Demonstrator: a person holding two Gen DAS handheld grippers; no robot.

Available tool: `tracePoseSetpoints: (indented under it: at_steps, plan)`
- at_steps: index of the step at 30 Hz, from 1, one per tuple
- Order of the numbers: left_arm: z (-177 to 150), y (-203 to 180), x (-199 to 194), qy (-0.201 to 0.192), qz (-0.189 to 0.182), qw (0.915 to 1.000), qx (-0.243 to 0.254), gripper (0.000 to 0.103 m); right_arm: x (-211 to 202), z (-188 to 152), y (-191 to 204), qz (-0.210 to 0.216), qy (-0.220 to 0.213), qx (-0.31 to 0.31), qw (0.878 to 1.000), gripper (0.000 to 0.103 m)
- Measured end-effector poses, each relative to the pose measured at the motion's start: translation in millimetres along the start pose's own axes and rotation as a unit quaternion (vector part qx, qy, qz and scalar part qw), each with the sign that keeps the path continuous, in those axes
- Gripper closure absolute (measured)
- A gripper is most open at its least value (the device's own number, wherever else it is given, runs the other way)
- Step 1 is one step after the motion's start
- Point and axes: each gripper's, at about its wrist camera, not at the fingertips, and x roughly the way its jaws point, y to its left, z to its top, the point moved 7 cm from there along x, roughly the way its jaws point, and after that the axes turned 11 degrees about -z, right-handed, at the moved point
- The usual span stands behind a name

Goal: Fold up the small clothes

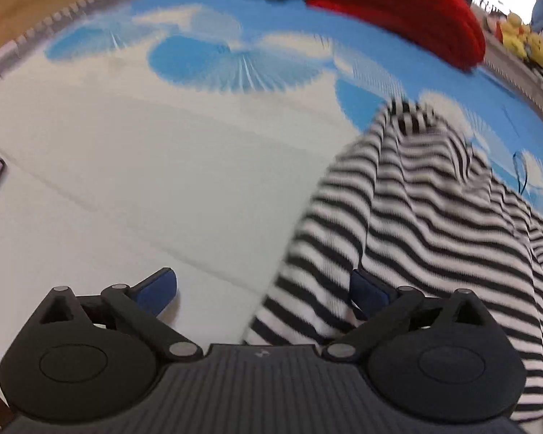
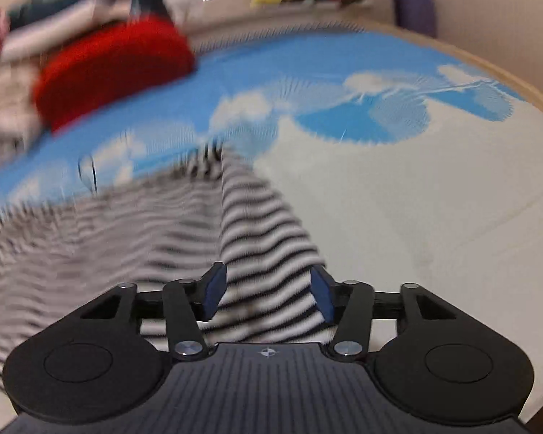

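Striped black and white, the shirt (image 1: 434, 224) lies rumpled on the bench (image 1: 126, 181), which has a cloth with blue sky and clouds. It looks soft, light and floppy, so it will sag and slide; best to pinch it at an edge or a sleeve end. The left tongs (image 1: 264, 291) are spread wide with a fold of shirt between them, not yet pinched. The right tongs (image 2: 268, 293) are also apart, around a striped strip. Both views are blurry. A red thing (image 1: 398, 7) at the back is hard to make out.
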Motion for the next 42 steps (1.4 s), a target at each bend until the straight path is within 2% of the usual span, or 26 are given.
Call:
tracePoseSetpoints:
  at_steps: [5, 9, 11, 15, 17, 19, 21, 25, 34, 42]
  plan:
    - [-0.5, -22.1, -24.6, -0.058, 0.03, 0.9957, 0.066, 0.001, -22.1, -13.9, -3.4, 0.052, 0.007, 0.059, 0.997, 0.045]
    - [-18.6, -51.8, -40.1, -0.089, 0.051, 0.9893, 0.103, 0.001, -56.0, -34.5, 15.7, 0.053, -0.022, 0.056, 0.997, 0.041]
    - [-31.1, -62.4, -42.3, -0.089, 0.059, 0.9892, 0.101, 0.001, -66.7, -48.6, 25.0, 0.048, -0.023, 0.058, 0.997, 0.04]
    - [-53.6, -73.8, -52.2, -0.09, 0.039, 0.9912, 0.09, 0.001, -70.3, -75.5, 37.1, 0.062, 0.009, 0.061, 0.996, 0.036]
    - [-65.7, -77.8, -55.1, -0.094, 0.03, 0.9902, 0.099, 0.001, -64.8, -82.2, 45.1, 0.065, 0.03, 0.048, 0.996, 0.035]
    - [-75.9, -84.2, -51.8, -0.081, 0.015, 0.9901, 0.114, 0.001, -62.2, -84.2, 51.0, 0.065, 0.032, 0.035, 0.997, 0.035]
    - [-76.6, -91.1, -45.5, -0.065, -0.013, 0.9906, 0.12, 0.001, -59.6, -83.9, 55.4, 0.058, 0.029, 0.023, 0.998, 0.035]
    - [-71.3, -93.7, -36.9, -0.06, -0.032, 0.993, 0.097, 0.001, -51.6, -80.7, 61.5, 0.051, 0.028, 0.012, 0.998, 0.035]
    - [-67.7, -100.2, -25.3, -0.048, -0.03, 0.9939, 0.094, 0.001, -44.2, -73.6, 73.6, 0.051, 0.023, -0.004, 0.998, 0.035]
    - [-68.7, -101.7, -25.0, -0.043, -0.038, 0.9944, 0.089, 0.001, -42.1, -77.4, 68.4, 0.047, 0.031, -0.006, 0.998, 0.035]
